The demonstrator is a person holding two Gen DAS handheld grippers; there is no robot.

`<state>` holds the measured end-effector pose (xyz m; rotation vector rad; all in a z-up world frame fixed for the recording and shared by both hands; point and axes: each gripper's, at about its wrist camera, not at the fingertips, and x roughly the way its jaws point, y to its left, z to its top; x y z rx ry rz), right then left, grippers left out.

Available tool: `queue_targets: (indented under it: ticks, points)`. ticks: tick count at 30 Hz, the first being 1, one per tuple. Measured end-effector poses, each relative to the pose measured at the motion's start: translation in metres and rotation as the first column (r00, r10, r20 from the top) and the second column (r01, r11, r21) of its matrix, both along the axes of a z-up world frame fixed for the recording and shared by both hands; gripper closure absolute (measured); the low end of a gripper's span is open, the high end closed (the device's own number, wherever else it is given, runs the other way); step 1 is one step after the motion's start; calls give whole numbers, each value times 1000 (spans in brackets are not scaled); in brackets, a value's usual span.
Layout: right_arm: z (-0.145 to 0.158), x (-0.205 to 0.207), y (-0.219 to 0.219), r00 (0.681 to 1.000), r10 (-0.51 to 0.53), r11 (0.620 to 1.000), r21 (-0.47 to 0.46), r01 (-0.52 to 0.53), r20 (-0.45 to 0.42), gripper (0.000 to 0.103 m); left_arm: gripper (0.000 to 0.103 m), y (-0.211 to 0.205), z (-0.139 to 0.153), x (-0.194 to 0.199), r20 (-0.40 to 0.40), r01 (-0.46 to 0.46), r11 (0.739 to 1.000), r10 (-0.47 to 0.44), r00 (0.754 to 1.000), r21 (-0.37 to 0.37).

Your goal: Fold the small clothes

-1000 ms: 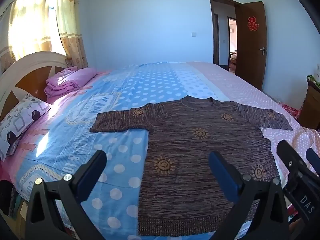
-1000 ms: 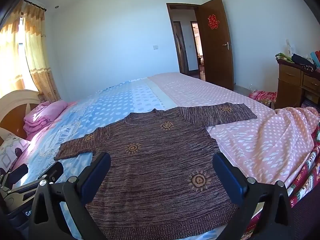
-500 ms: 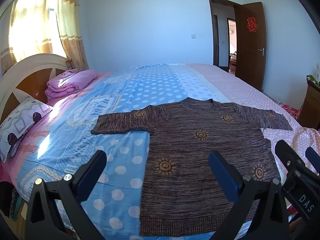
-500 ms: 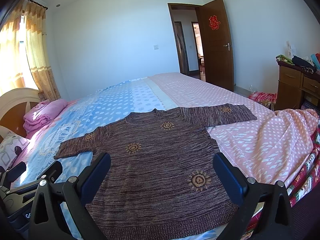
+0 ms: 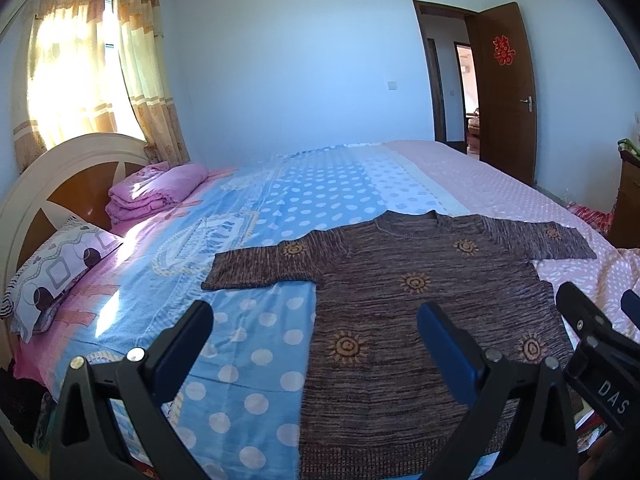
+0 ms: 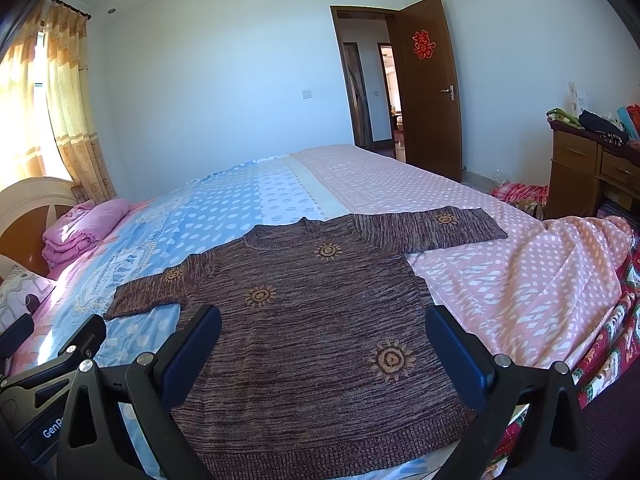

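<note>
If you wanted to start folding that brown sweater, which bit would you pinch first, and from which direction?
Probably a sleeve cuff. The sweater lies flat, sleeves spread sideways, so each cuff is a free edge. The left gripper could take the left cuff from its outer side, low over the sheet; the right gripper the right cuff.

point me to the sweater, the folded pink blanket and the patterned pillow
sweater [image 6: 320, 320], right wrist view, middle of the chest, between the sun motifs.
folded pink blanket [image 5: 156, 192], left wrist view, top layer of the stack by the headboard.
patterned pillow [image 5: 60, 272], left wrist view, middle of its top face.
</note>
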<state>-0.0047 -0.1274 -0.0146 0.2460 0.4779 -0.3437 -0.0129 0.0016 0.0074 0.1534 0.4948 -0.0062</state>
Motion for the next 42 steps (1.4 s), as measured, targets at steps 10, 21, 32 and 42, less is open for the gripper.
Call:
queue_targets:
  ticks: [10, 21, 32, 42]
  points:
    - [1, -4, 3, 1000, 3, 1000, -9, -3, 8, 1, 0, 1, 2, -3, 4, 9, 1000, -9, 1000, -21]
    - [1, -6, 5, 1000, 10, 1000, -14, -9, 3, 1, 0, 3, 3, -5, 1, 18, 999, -18, 1000, -35]
    - [0, -4, 5, 1000, 10, 1000, -12, -10, -8, 1, 0, 3, 0, -2, -15, 27, 999, -28, 1000, -43]
    - [0, 4, -2, 1000, 8, 1000, -26, -8, -29, 1, 0, 10, -9, 7, -51, 33, 996, -38, 998, -86]
